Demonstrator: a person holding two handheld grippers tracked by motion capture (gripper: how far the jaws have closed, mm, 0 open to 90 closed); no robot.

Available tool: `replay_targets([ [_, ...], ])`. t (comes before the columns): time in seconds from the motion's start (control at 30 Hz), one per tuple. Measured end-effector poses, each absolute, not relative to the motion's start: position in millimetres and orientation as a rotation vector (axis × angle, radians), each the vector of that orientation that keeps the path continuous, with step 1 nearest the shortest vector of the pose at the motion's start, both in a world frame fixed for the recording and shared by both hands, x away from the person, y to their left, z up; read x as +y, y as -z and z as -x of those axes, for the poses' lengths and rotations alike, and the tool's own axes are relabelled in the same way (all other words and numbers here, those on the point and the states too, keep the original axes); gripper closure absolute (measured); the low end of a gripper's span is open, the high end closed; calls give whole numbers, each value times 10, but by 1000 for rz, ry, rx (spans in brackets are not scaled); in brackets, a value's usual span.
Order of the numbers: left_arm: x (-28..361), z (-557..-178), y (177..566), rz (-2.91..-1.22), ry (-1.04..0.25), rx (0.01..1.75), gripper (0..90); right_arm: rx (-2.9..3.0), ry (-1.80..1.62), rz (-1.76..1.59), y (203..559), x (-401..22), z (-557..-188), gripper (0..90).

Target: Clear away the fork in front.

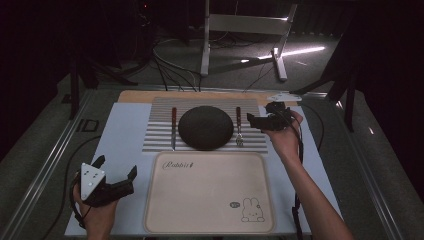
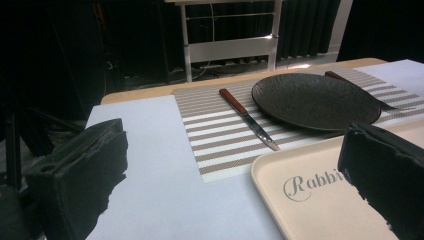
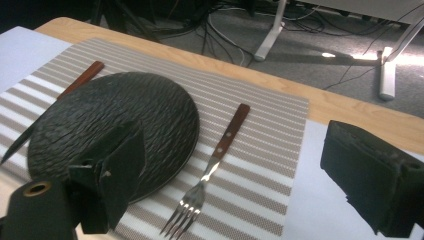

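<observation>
A black textured plate (image 1: 205, 127) (image 2: 315, 100) (image 3: 112, 125) rests in the middle of a striped placemat (image 1: 160, 135). A wooden-handled knife (image 1: 173, 127) (image 2: 247, 119) lies left of the plate and a wooden-handled fork (image 1: 239, 127) (image 3: 215, 160) lies right of it. My left gripper (image 1: 116, 167) (image 2: 235, 185) is open near the table's front left, beside a beige tray (image 1: 210, 192) (image 2: 320, 200). My right gripper (image 1: 256, 119) (image 3: 240, 185) is open just right of the fork, its jaws straddling the fork's tines, holding nothing.
The beige tray with a rabbit print lies in front of the placemat. A pale sheet (image 1: 125, 130) covers the wooden table. Beyond the far edge are a metal stand (image 1: 240, 30) and floor cables (image 1: 170, 65).
</observation>
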State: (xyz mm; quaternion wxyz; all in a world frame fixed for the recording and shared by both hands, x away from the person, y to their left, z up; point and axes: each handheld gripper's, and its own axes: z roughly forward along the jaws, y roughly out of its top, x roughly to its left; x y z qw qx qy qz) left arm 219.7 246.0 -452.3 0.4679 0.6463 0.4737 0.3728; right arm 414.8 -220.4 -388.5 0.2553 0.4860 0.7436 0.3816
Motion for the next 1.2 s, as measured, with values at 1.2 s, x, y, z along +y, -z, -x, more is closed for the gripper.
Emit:
replay_targets([
  [1.2, 2478, -2189, 4529, -1567, -901, 1176, 3, 1982, -984, -1491, 4418, -1936, -4903, 112],
])
